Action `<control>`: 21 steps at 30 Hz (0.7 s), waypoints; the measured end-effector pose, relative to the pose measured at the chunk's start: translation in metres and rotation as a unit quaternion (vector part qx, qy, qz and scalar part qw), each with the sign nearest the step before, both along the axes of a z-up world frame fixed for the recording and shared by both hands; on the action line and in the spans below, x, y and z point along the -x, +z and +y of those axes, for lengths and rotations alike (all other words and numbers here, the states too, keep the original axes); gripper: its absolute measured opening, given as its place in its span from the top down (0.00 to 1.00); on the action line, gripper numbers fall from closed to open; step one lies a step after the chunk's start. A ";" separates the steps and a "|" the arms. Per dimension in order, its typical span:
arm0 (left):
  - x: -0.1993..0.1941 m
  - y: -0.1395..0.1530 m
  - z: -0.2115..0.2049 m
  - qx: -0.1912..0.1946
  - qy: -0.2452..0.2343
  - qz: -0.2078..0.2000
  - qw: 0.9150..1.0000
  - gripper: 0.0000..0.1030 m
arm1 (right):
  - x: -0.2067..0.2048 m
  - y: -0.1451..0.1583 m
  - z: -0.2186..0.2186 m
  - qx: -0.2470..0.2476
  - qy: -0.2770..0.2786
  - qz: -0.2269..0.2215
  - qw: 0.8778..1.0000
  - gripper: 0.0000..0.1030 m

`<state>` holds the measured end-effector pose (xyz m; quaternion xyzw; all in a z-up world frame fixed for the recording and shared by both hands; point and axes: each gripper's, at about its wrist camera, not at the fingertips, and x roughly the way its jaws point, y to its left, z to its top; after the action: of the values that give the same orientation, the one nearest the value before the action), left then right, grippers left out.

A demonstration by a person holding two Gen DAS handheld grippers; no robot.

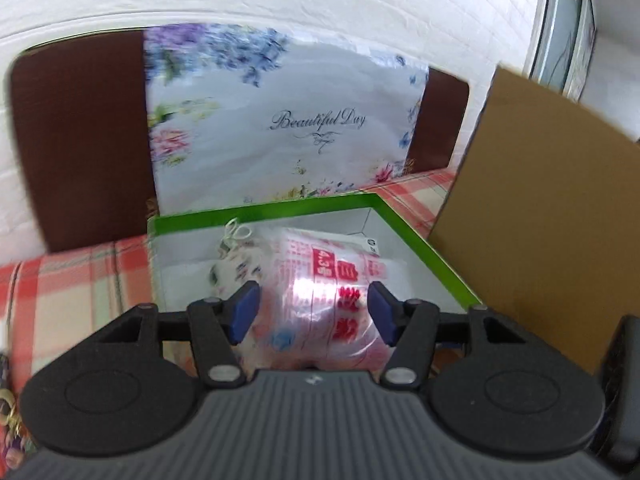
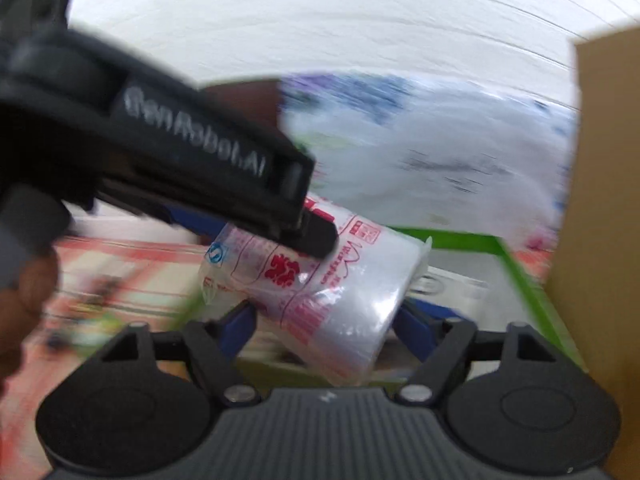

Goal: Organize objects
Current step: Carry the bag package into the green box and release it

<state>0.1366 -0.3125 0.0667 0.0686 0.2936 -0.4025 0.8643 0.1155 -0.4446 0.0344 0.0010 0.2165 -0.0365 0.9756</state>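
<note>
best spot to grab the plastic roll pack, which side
Grip the roll pack across its round middle, pads on opposite curved sides, coming from above the green box. It looks like a soft cylinder, tilted; its loose film end gives less hold.

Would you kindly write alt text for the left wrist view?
The left gripper holds a clear plastic roll with red print between its blue fingers, over a green-rimmed box on a red checked cloth; a floral bag stands behind.
</note>
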 end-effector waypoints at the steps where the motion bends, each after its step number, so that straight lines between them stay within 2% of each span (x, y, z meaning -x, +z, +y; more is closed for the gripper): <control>1: -0.003 -0.004 -0.010 -0.021 0.021 -0.003 1.000 0.40 | -0.004 -0.004 -0.009 0.003 -0.026 0.004 1.000 0.17; 4: -0.006 -0.013 -0.013 -0.049 0.058 0.010 0.997 0.40 | 0.005 -0.010 -0.025 -0.031 -0.042 -0.004 0.999 0.15; 8: 0.003 -0.013 0.002 -0.086 0.091 0.004 0.992 0.40 | 0.020 -0.012 -0.021 -0.048 -0.046 -0.018 0.998 0.15; 13: 0.019 -0.007 0.039 -0.097 0.124 0.004 0.988 0.34 | 0.039 -0.006 -0.006 -0.064 -0.025 -0.028 0.997 0.14; 18: 0.032 -0.004 0.072 -0.099 0.151 0.009 0.984 0.33 | 0.057 0.004 0.017 -0.051 0.007 -0.026 0.998 0.14; 21: 0.040 -0.004 0.088 -0.102 0.166 0.004 0.981 0.33 | 0.068 0.007 0.027 -0.062 0.029 -0.019 0.997 0.14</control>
<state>0.0967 -0.2249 0.0627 0.1051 0.3442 -0.2218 0.9062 0.0473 -0.4176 0.0410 0.0560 0.1996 0.0052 0.9783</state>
